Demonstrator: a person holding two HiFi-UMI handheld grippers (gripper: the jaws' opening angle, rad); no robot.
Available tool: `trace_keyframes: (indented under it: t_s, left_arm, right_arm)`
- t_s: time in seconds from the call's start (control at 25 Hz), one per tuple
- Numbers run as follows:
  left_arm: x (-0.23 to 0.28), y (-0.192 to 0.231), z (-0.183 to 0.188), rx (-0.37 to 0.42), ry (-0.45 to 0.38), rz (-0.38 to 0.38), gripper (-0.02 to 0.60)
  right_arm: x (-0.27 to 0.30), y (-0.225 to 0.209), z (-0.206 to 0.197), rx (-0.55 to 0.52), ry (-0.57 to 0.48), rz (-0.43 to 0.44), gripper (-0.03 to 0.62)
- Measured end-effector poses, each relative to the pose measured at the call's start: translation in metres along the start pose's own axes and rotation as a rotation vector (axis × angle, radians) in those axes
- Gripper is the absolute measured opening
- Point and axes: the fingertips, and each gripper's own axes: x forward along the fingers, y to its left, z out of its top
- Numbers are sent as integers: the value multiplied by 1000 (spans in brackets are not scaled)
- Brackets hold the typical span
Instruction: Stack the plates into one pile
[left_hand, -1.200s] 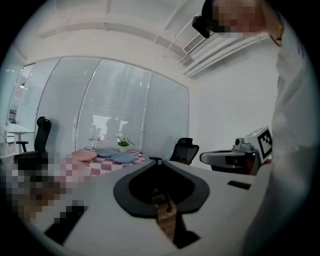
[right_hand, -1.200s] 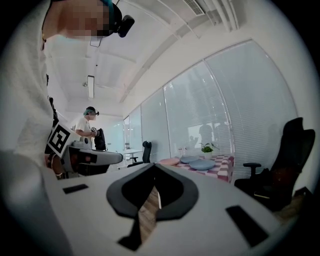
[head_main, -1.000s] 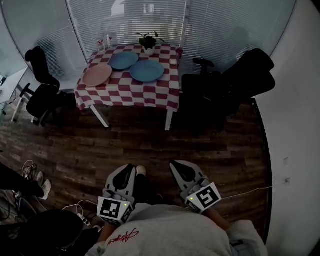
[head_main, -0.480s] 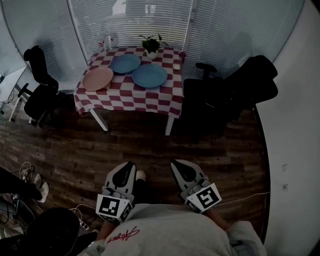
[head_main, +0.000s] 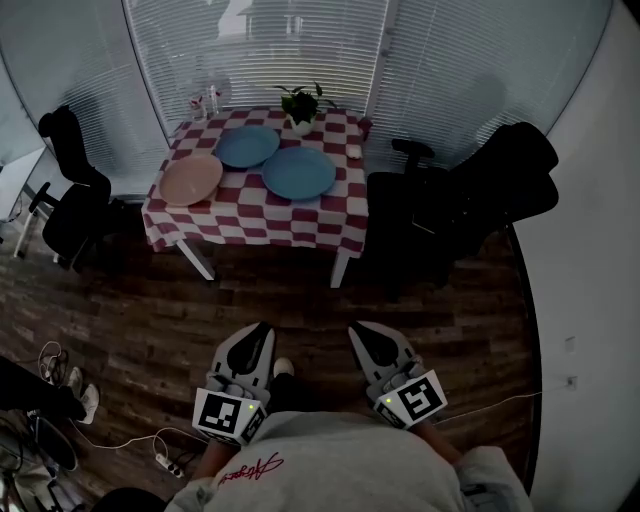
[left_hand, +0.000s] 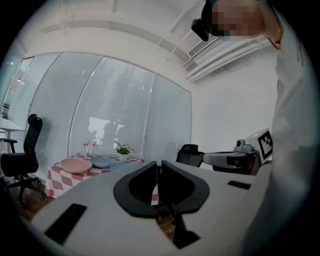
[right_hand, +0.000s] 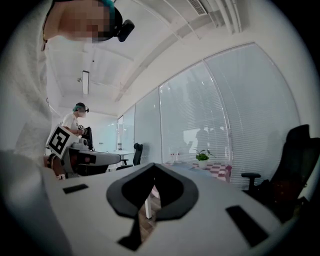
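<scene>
Plates lie spread out singly across the checked tabletop (head_main: 300, 215) at the far side of the room, so from where I stand none of the stacking is done. The pink plate (head_main: 192, 179) sits at the left, a blue plate (head_main: 247, 146) lies beyond it near the potted plant (head_main: 301, 104), and a larger blue plate (head_main: 299, 172) lies to the right, close against the other two but not clearly on top of either. All three have yet to be gathered into one pile. The left tool (head_main: 262, 330) and the right tool (head_main: 356, 330) are held level close to the person's body, side by side, each with its jaws pressed together on nothing. Both point toward the tabletop, yet the plates are well apart from them, with a wide stretch of wooden floor (head_main: 300, 300) between, so I reckon the person must first walk up to it.
</scene>
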Motion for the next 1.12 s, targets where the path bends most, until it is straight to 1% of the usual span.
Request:
trace_keyframes:
  t_s: [0.24, 0.56, 0.84, 1.04, 1.12]
  left_arm:
    - [32, 25, 8, -1, 1, -16, 40]
    - [65, 75, 18, -1, 5, -27, 40]
    - [83, 127, 20, 10, 7, -21, 40]
    - [94, 153, 26, 19, 10, -28, 40]
    - [98, 159, 26, 18, 4, -42, 40]
  right_arm:
    - [30, -20, 4, 6, 2, -29, 11]
    - [85, -41, 10, 16, -3, -57, 11]
    - [139, -44, 14, 19, -21, -60, 11]
    - [166, -45, 16, 15, -33, -71, 11]
    - [172, -46, 15, 16, -34, -81, 11]
